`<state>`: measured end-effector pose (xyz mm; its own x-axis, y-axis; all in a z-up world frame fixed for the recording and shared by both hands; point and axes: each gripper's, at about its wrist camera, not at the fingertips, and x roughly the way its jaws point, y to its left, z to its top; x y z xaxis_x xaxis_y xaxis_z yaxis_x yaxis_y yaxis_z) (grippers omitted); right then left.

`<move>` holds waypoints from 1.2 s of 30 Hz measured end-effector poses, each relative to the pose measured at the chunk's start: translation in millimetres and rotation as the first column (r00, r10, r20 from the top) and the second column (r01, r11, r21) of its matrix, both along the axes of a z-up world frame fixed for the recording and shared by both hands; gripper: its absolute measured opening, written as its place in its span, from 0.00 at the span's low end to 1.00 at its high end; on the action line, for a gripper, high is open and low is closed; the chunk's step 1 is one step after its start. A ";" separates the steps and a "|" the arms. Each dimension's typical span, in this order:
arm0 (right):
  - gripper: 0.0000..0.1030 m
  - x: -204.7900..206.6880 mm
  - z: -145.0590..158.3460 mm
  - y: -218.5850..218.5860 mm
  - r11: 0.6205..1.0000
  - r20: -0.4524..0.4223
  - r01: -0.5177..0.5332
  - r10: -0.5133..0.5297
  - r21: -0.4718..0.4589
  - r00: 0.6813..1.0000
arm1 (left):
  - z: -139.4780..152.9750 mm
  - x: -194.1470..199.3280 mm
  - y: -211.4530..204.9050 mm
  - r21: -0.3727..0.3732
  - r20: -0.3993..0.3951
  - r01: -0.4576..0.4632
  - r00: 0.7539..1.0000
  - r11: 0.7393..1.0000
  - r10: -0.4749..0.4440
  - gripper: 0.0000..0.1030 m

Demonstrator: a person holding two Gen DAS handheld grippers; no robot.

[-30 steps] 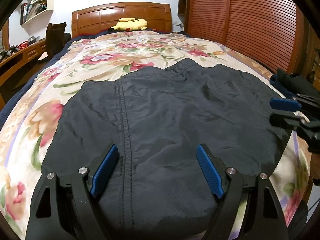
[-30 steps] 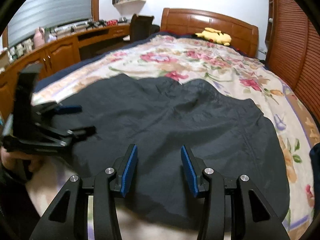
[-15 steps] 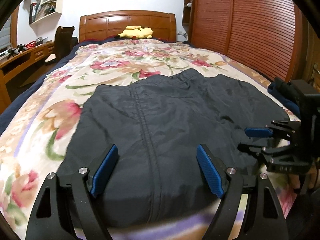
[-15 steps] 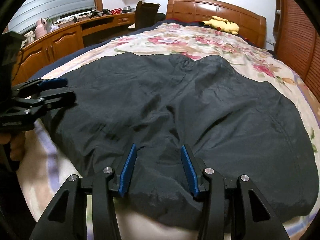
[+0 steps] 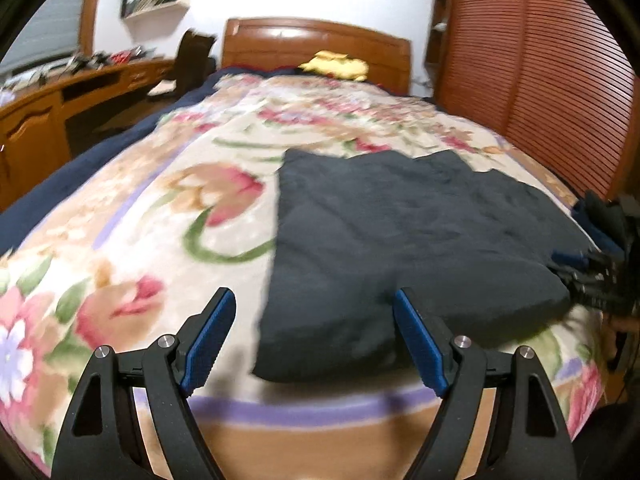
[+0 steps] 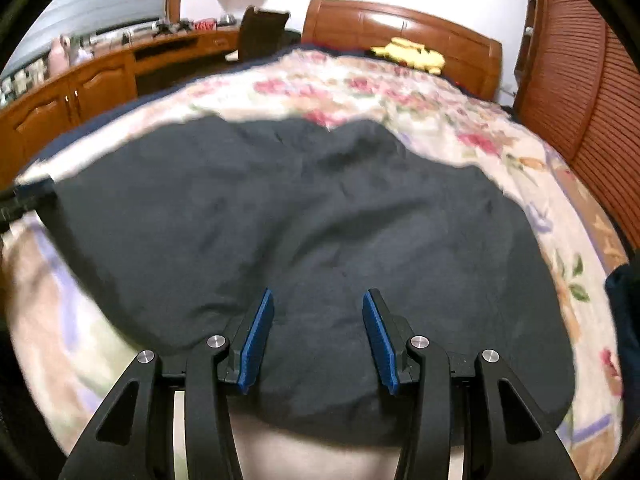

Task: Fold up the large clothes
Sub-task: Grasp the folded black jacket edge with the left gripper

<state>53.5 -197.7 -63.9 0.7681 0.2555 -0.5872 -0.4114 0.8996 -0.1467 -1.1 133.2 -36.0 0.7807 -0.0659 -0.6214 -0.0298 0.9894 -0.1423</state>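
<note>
Now both grippers, left (image 5: 314, 336) and right (image 6: 318, 336), hover with jaws spread and empty over the garment's (image 6: 304, 220) near hem, seemingly about to pinch its corners.

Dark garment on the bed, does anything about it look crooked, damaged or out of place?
Nothing stands out. The dark garment lies spread on the floral blanket, lightly wrinkled, with no tear or stain visible. Both views are blurred, so fine detail cannot be judged.
</note>
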 end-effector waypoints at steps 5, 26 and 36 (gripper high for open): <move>0.48 -4.6 -7.9 6.9 1.000 0.039 0.004 -0.003 -0.021 0.999 | -4.2 6.3 5.1 -0.053 -0.017 -0.014 1.000 0.998 0.013 0.80; 0.48 -48.0 2.7 -7.5 0.989 0.051 0.051 -0.058 0.136 0.997 | -27.0 5.2 -2.1 0.004 -0.036 -0.050 0.998 0.999 0.050 0.80; 0.48 -62.4 8.1 1.3 0.988 0.036 -0.010 0.004 0.155 0.999 | -30.0 4.7 -5.4 0.028 -0.036 -0.082 0.996 0.996 0.083 0.81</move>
